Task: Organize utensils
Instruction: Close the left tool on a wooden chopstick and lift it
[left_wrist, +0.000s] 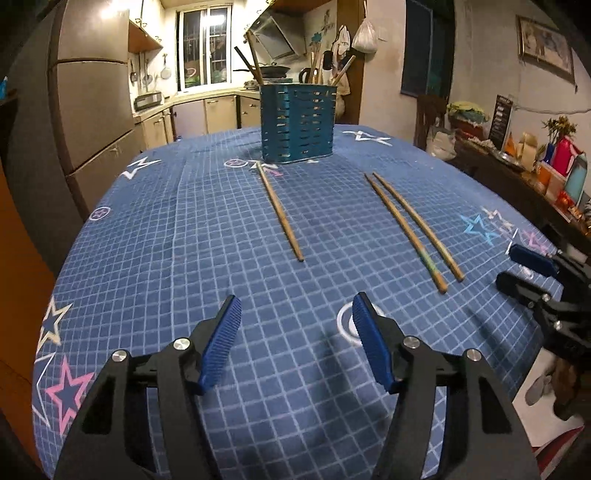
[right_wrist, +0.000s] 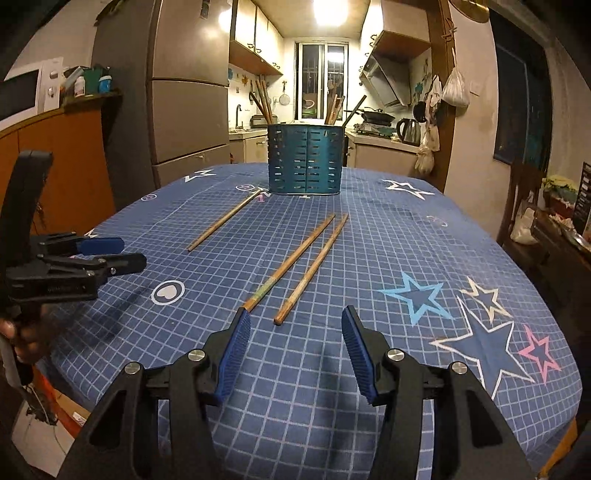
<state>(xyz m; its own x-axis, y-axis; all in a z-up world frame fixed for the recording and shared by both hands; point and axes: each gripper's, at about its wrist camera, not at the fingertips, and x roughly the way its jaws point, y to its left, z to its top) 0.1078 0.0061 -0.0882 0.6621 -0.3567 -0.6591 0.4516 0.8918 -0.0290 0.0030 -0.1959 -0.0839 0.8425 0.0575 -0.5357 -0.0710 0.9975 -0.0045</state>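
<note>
the table (left_wrist: 155, 258), draped in a blue grid-patterned cloth printed with stars, fills both views. at its far end stands the teal slotted metal utensil holder (left_wrist: 298, 123), upright, with several wooden sticks and dark handles already poking out of its top; judging by that, part of the sorting looks done.

three loose utensils still lie flat on the cloth. a single wooden chopstick (left_wrist: 281, 213) rests with its far tip close to the holder's base, just beside it. well apart from it, to the right in the left wrist view, lie a wooden chopstick with a faded painted band near its thick end (left_wrist: 406, 233) and a plain wooden chopstick (left_wrist: 419, 226), side by side and nearly parallel, close but seemingly not touching along most of their length.

the left claw (left_wrist: 295, 343), black with blue ribbed pads, hovers above the near edge of the table, spread wide and empty, pointing roughly between the single stick and the pair. the right claw (right_wrist: 293, 349), of the same build, is likewise wide and empty, its left pad just beside the thick end of the banded chopstick in its own view.

what remains, as a judgement: all three chopsticks need lifting and dropping into the holder, and none is gripped yet.
</note>
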